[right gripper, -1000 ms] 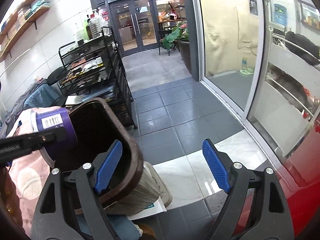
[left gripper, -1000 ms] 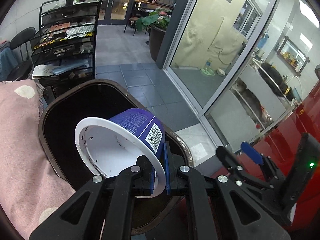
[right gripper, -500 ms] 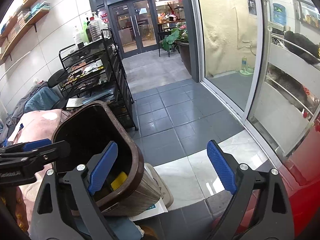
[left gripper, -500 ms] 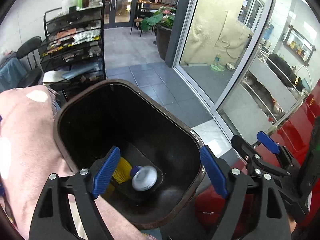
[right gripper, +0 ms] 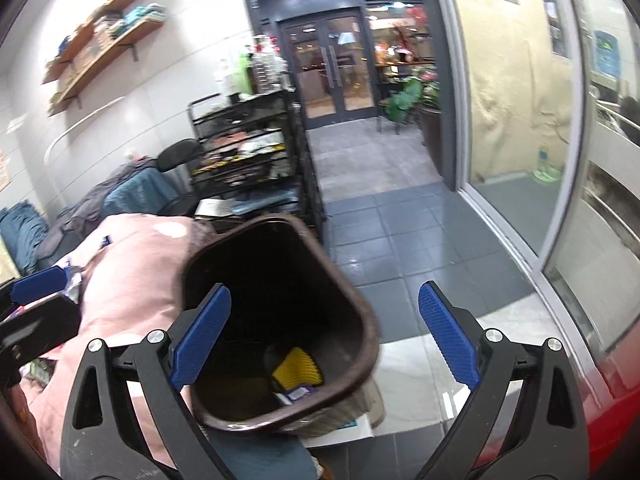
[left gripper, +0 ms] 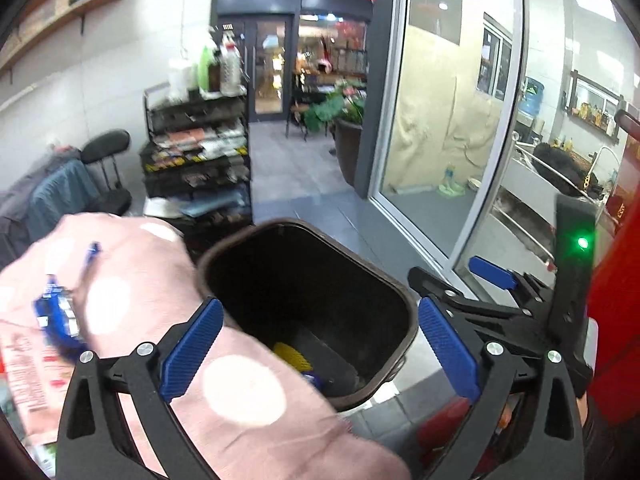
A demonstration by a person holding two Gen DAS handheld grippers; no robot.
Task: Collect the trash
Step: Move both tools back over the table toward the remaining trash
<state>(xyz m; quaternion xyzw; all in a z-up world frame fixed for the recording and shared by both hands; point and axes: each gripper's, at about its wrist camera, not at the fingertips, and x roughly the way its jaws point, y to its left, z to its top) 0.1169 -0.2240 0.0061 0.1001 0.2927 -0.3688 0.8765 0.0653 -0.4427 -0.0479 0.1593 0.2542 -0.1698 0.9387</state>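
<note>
A brown trash bin (left gripper: 404,312) stands on the floor beside a pink spotted cloth (left gripper: 240,392). At its bottom lie a yellow ribbed piece (right gripper: 296,372) and the purple cup (right gripper: 296,394), also partly seen as the cup (left gripper: 314,378) past the cloth's edge. My left gripper (left gripper: 320,346) hovers above and short of the bin, its jaws opening with nothing between them. My right gripper (right gripper: 324,336) hangs over the bin's near rim (right gripper: 360,312), jaws opening and empty. A blurred blue wrapper (left gripper: 56,316) lies on the cloth at the left.
A black wire rack (left gripper: 200,160) with papers and bottles stands behind the bin, with an office chair (left gripper: 108,160) draped in clothes to its left. Grey tiled floor (right gripper: 380,208) runs to a potted plant (left gripper: 344,120). Glass doors (left gripper: 440,160) and a red surface (left gripper: 616,300) close the right side.
My left gripper opened and let go of the purple cup, which fell into the bin. It then drew back and up from the bin. My right gripper rose a little and spread slightly wider.
</note>
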